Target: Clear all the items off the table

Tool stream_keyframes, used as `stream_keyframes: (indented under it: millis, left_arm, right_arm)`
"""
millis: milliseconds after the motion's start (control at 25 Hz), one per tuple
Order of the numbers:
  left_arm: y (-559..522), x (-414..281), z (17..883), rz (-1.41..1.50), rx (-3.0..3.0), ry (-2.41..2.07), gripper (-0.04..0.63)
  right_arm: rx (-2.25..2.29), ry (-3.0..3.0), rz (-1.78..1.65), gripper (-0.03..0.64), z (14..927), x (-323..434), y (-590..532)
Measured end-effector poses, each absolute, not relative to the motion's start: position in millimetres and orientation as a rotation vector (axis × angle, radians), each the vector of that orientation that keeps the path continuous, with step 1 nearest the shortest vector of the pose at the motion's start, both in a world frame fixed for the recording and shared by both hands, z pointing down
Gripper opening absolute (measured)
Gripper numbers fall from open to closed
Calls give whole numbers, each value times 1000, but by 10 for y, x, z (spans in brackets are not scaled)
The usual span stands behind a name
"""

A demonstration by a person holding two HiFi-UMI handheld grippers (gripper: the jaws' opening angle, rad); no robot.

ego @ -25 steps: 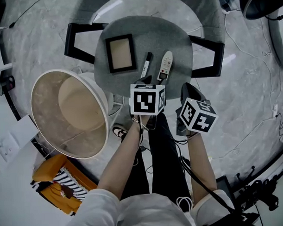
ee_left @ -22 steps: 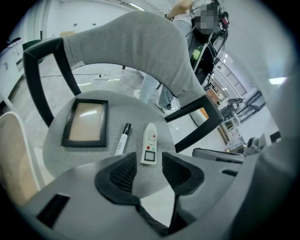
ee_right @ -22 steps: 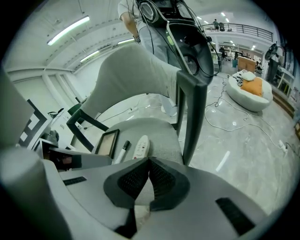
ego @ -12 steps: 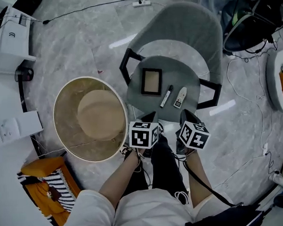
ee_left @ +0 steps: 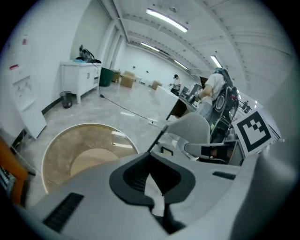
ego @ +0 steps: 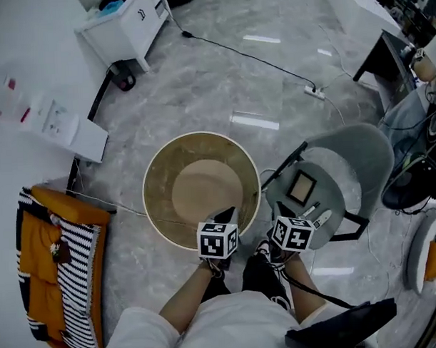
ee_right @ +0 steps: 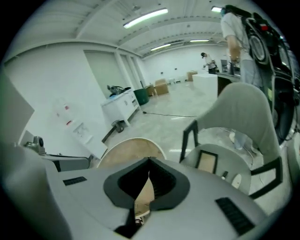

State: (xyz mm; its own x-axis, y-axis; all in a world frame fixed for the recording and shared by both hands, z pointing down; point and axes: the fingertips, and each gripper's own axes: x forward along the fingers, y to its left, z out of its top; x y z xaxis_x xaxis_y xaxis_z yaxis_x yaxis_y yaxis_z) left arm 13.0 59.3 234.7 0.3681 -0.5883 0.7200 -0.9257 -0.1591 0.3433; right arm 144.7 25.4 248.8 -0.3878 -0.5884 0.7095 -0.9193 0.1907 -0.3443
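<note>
A black picture frame (ego: 302, 189), a black marker (ego: 310, 210) and a white remote (ego: 323, 218) lie on the round grey seat of a chair (ego: 360, 154) at the right. A big round tan tub (ego: 202, 188) stands on the floor to the chair's left. My left gripper (ego: 228, 213) hovers over the tub's near rim, shut, with nothing in it. My right gripper (ego: 279, 210) is held just short of the seat's near edge, shut and empty. In the right gripper view the frame (ee_right: 206, 161) and the marker (ee_right: 225, 175) show past the closed jaws.
A white cabinet (ego: 127, 26) stands at the far left with a cable and power strip (ego: 315, 91) running across the marble floor. An orange and striped cloth (ego: 53, 261) lies at the left. Another dark chair (ego: 411, 188) is at the right edge.
The head view has pulled back and swung left, so the tub is now central. Both grippers have drawn back from the seat toward my body. The frame, marker and remote have not moved.
</note>
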Motion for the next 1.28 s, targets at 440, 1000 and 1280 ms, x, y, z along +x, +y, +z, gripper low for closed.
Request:
stream_keyframes:
  millis: [440,1000,1280]
  left_arm:
    - [1065,-2044,1325,336,1719,-1665,8]
    - [1081,-2637,696,224,1707,-1947,8]
    - [1068,-2535,624,225,1673,-2001,8]
  right_arm:
    - [1138,-2273,852,23,1515,-769,362]
    - [1214,-2410,615,23,744,-477,239]
    - [1199,-2416,556,23,709,-210,199]
